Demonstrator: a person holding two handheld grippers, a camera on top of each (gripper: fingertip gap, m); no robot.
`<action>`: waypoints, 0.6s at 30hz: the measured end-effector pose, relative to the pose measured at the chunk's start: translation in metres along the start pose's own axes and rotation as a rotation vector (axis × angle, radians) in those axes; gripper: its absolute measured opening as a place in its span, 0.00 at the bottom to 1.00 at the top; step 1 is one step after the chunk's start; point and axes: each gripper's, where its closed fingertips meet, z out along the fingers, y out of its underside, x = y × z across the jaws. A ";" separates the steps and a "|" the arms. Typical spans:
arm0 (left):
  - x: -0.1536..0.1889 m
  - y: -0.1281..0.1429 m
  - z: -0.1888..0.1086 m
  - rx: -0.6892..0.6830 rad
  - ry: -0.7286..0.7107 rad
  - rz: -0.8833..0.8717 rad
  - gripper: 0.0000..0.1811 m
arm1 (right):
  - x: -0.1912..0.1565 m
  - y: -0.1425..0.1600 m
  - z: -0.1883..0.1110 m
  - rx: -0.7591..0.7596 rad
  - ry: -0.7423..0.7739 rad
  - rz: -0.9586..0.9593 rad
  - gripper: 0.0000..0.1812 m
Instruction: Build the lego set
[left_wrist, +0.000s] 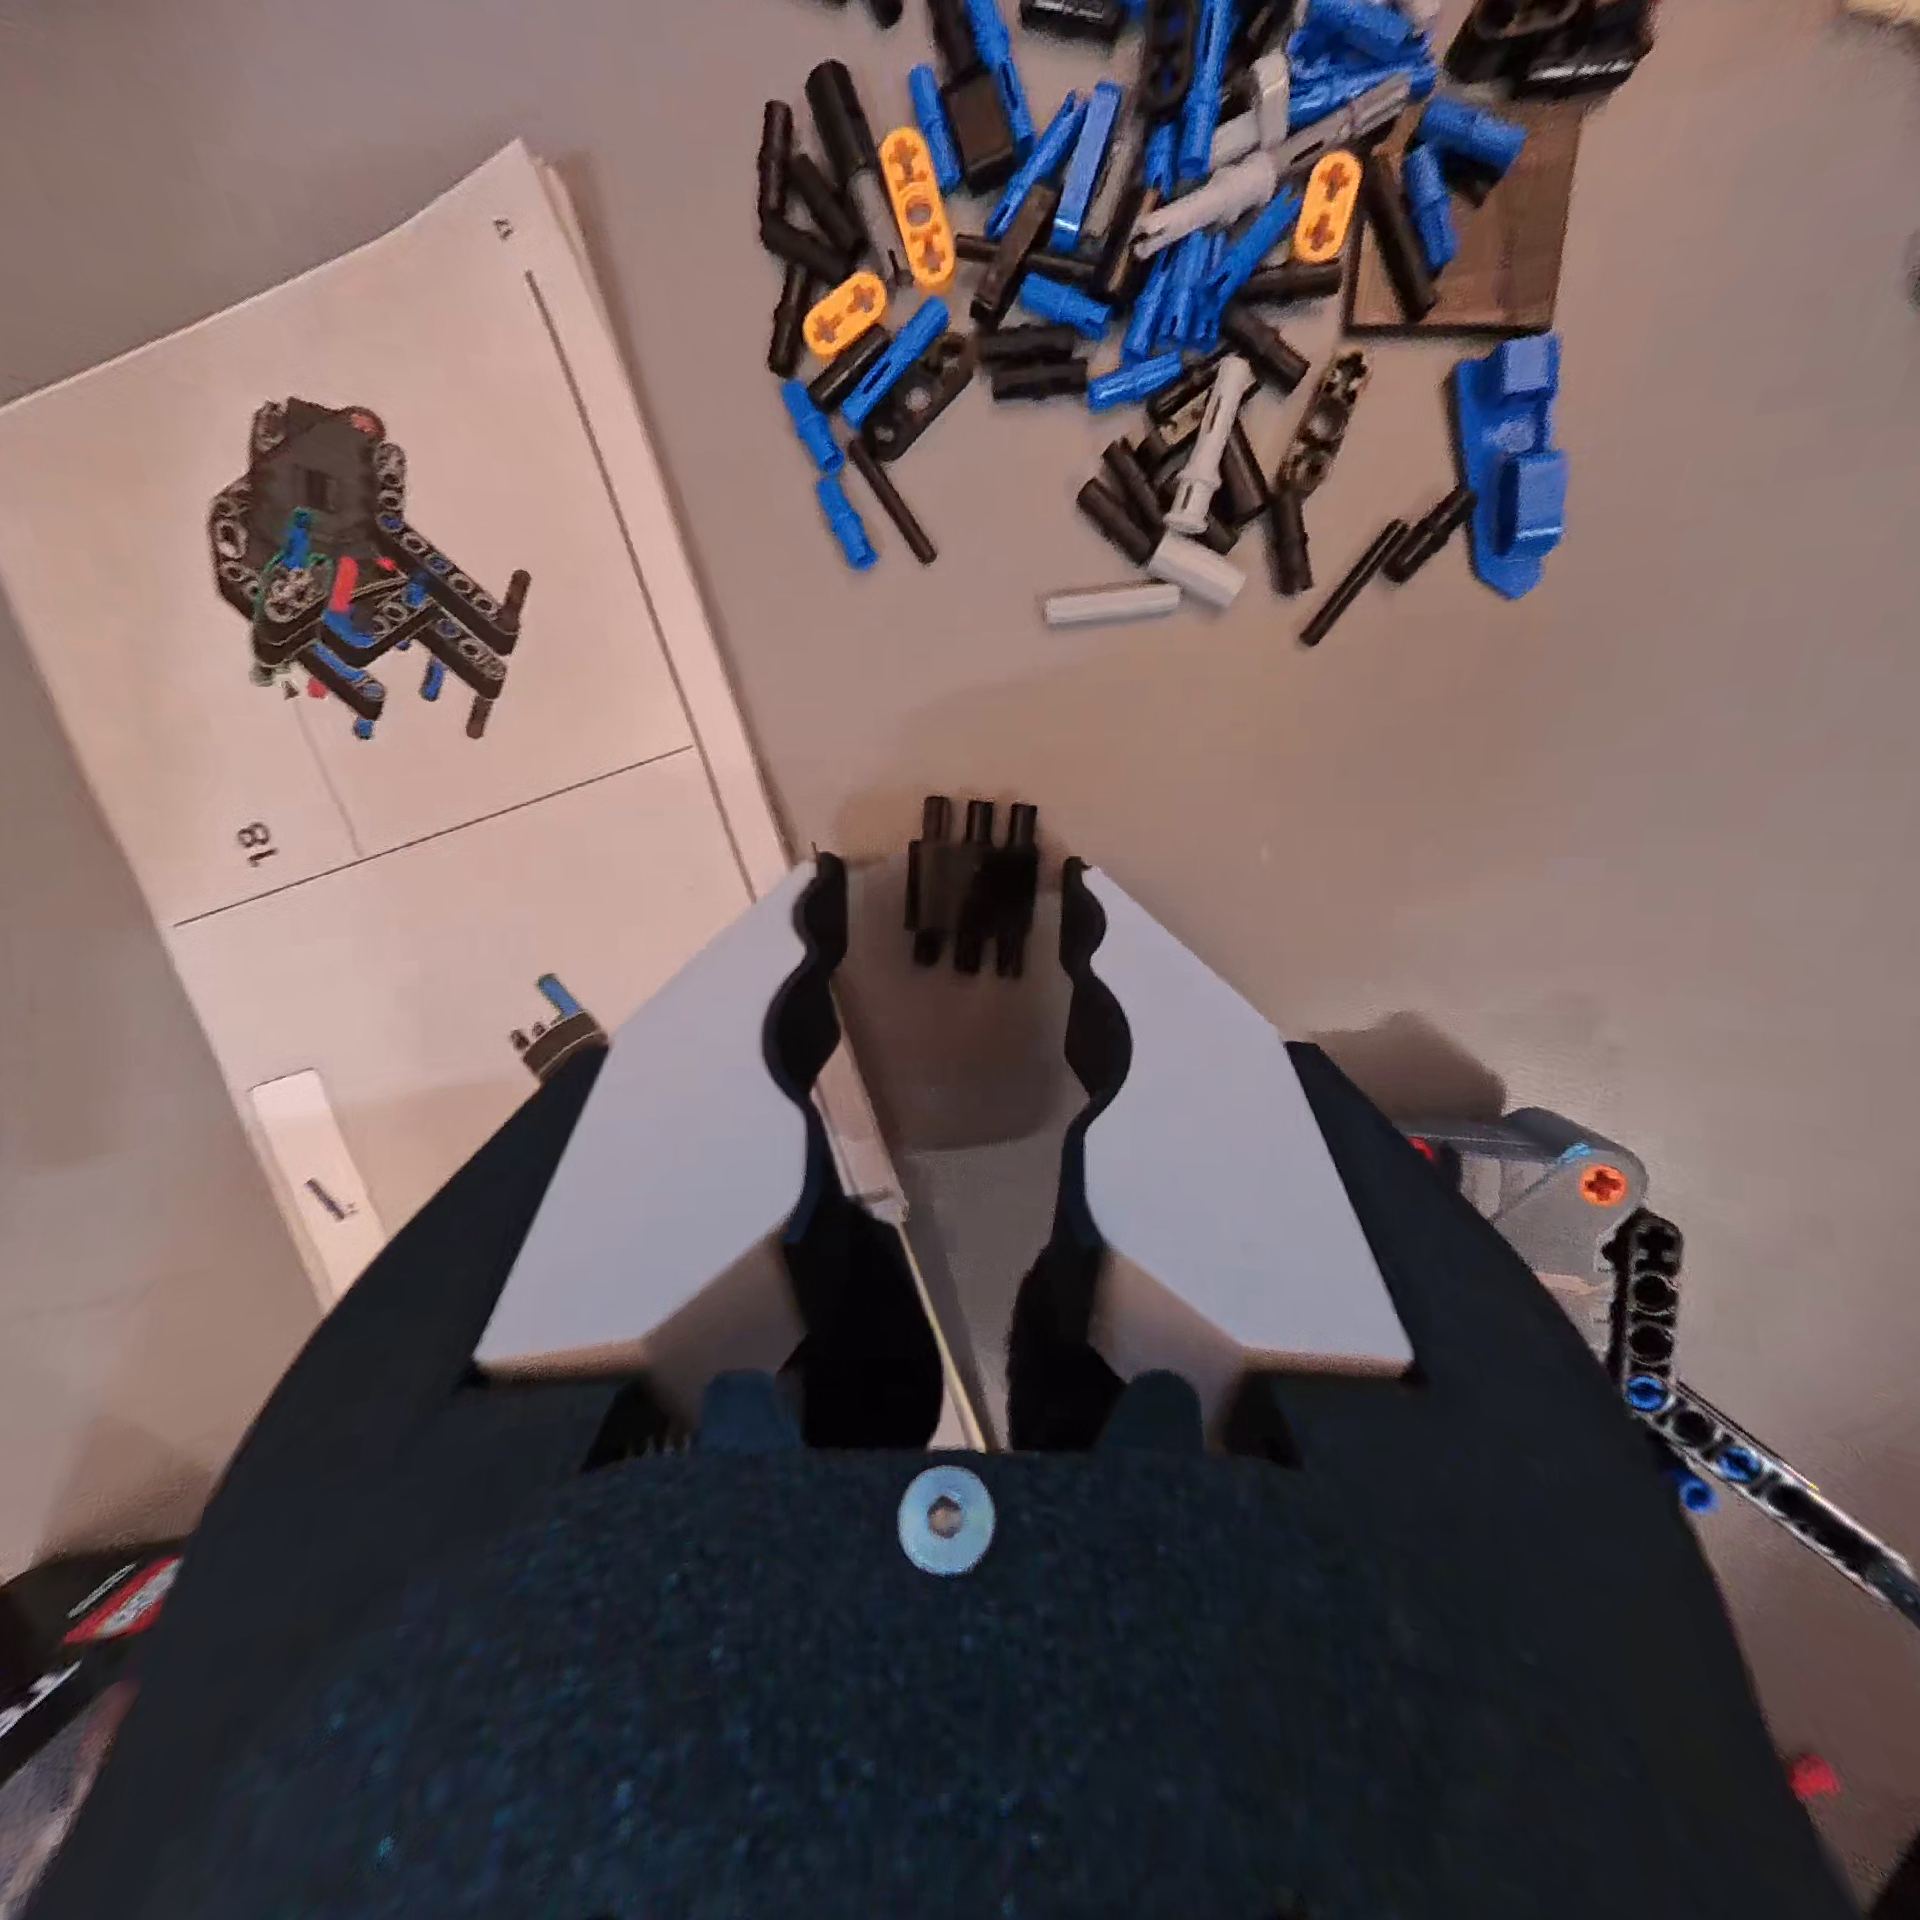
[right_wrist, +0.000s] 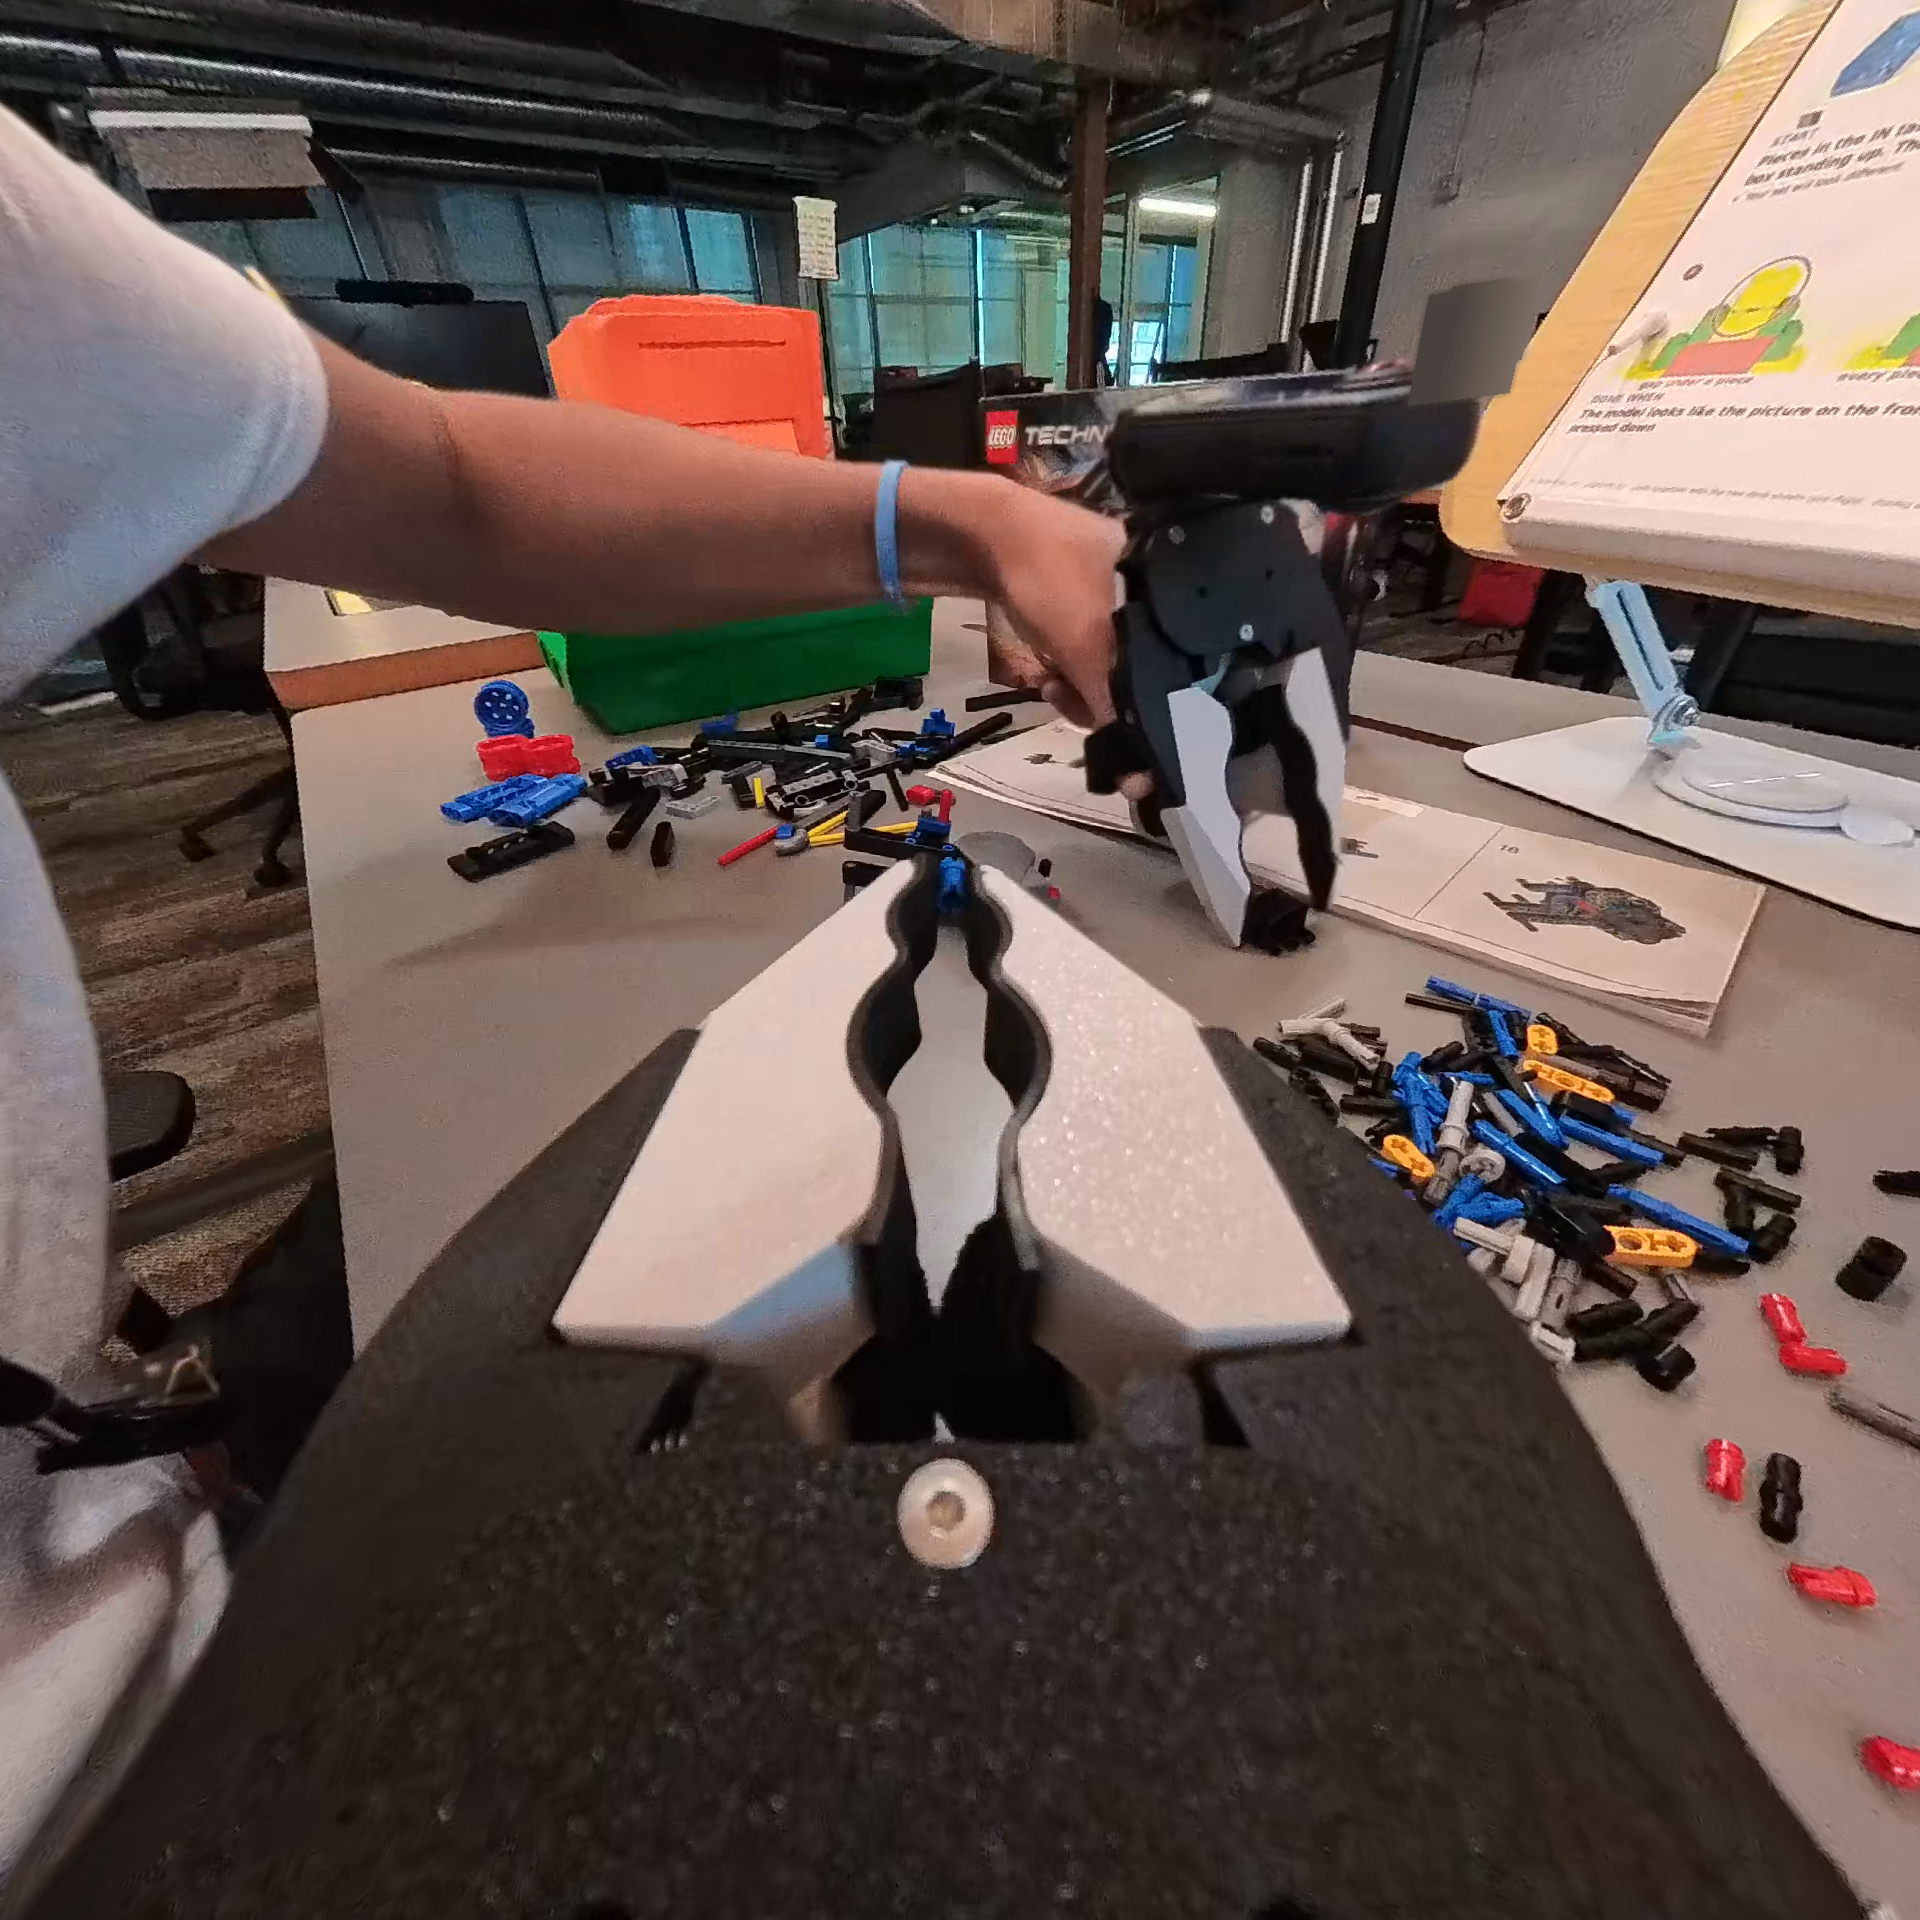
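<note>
Your left gripper, fingers spread, hangs over a black piece on the tabletop beside the booklet; your right gripper pinches a blue pin.

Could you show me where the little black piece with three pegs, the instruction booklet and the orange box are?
black piece with three pegs (left_wrist: 971, 888): left wrist view, middle of its body.
instruction booklet (left_wrist: 436, 582): left wrist view, bare part of the open page.
orange box (right_wrist: 691, 369): right wrist view, its front face.

Orange bin; green bin; tilted board.
</note>
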 end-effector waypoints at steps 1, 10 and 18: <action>0.002 0.000 0.000 0.002 0.026 -0.004 0.18 | 0.000 0.000 0.000 -0.001 -0.001 0.003 0.02; 0.034 -0.042 -0.032 0.310 -0.052 0.023 0.12 | 0.000 -0.002 -0.001 0.009 -0.006 0.021 0.02; 0.157 -0.067 -0.082 0.570 -0.490 0.024 0.12 | -0.017 -0.015 0.001 -0.067 -0.061 -0.043 0.02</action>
